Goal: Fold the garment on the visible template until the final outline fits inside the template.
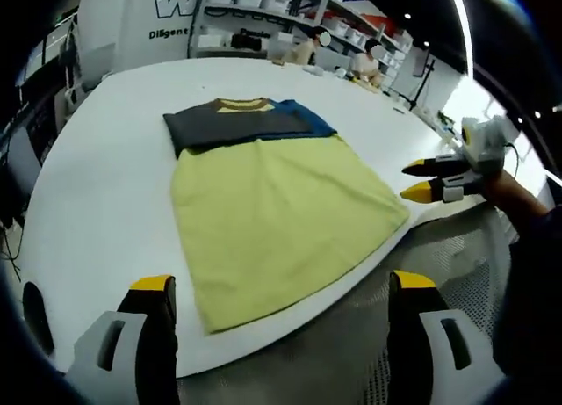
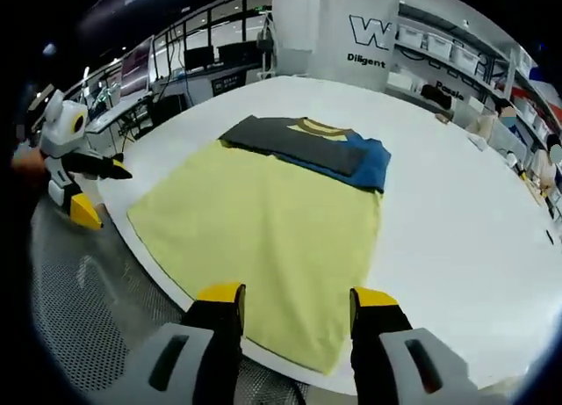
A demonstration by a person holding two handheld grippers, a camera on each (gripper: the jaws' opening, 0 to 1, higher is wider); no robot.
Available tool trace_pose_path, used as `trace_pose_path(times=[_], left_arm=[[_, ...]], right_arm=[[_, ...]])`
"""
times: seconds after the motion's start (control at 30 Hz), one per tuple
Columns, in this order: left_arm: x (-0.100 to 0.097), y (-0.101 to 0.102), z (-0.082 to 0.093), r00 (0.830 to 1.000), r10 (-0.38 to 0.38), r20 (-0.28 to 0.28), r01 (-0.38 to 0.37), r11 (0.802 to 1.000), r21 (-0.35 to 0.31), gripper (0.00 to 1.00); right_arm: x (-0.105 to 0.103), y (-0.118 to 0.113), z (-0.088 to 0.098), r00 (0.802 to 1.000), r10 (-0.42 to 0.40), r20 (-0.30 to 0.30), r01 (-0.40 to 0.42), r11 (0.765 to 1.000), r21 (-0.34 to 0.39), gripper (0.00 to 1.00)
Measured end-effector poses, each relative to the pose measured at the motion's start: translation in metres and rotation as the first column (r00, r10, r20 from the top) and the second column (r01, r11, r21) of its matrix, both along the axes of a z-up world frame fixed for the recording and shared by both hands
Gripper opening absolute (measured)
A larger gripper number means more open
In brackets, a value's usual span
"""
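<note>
Two cameras, both looking in over the near table edge

The left gripper view faces the garment (image 1: 272,220) from its left, the right gripper view from nearer, perhaps lower; both share the white table (image 1: 105,194) and shelving (image 2: 448,54).

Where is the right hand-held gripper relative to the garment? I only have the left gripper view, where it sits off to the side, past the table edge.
Observer: In the right gripper view, the right hand-held gripper points at the near edge of the yellow garment. Its jaws are wide apart with nothing gripped between them.
Operator: And how does the left hand-held gripper look from that side?
Observer: The left hand-held gripper is held off the edge of the white table, over the mesh floor. Its jaws are apart and it touches no cloth.
</note>
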State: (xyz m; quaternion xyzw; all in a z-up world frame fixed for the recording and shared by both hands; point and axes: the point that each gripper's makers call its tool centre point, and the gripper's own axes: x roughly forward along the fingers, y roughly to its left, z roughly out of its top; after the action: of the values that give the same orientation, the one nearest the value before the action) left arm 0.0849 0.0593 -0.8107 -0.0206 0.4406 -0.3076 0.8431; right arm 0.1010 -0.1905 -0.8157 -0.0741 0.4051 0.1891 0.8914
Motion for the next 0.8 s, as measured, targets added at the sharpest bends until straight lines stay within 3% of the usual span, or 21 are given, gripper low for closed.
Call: trace_pose_path(times=[0.07, 0.17, 0.2, 0.33, 0.43, 0.5, 0.57, 0.8], left_arm=[[0.000, -0.002, 0.002, 1.000, 0.001, -0.011, -0.001, 1.000, -0.024, 0.95], [-0.007, 0.002, -0.006, 0.998, -0.005, -0.063, 0.005, 1.000, 0.000, 0.93], [-0.008, 0.005, -0.008, 0.997, -0.012, -0.074, 0.013, 1.000, 0.016, 0.93], [-0.009, 0.007, -0.011, 0.996, -0.018, -0.083, 0.020, 0.999, 0.028, 0.93], [-0.009, 0.009, -0.014, 0.995, -0.015, -0.099, 0.018, 0.999, 0.031, 0.93], [-0.009, 0.011, -0.019, 0.993, -0.011, -0.114, 0.016, 0.999, 0.037, 0.92], [-0.008, 0.013, -0.021, 0.992, -0.005, -0.122, 0.010, 0.999, 0.041, 0.91], [-0.011, 0.014, -0.025, 0.989, -0.006, -0.146, 0.013, 0.999, 0.048, 0.89]], right_arm=[[-0.002, -0.001, -0.003, 0.999, -0.026, -0.022, 0.026, 0.999, 0.018, 0.48], [-0.004, -0.001, -0.007, 0.993, -0.102, -0.065, 0.106, 0.992, 0.071, 0.66], [-0.007, -0.001, -0.009, 0.989, -0.113, -0.094, 0.121, 0.989, 0.083, 0.68], [-0.017, -0.009, -0.019, 0.983, -0.115, -0.143, 0.125, 0.990, 0.063, 0.64], [-0.025, -0.013, -0.026, 0.968, -0.154, -0.199, 0.176, 0.979, 0.100, 0.60], [-0.031, -0.020, -0.032, 0.959, -0.161, -0.232, 0.185, 0.979, 0.086, 0.51], [-0.032, -0.019, -0.033, 0.956, -0.158, -0.248, 0.183, 0.979, 0.084, 0.44], [-0.039, -0.027, -0.042, 0.943, -0.168, -0.289, 0.188, 0.981, 0.042, 0.38]])
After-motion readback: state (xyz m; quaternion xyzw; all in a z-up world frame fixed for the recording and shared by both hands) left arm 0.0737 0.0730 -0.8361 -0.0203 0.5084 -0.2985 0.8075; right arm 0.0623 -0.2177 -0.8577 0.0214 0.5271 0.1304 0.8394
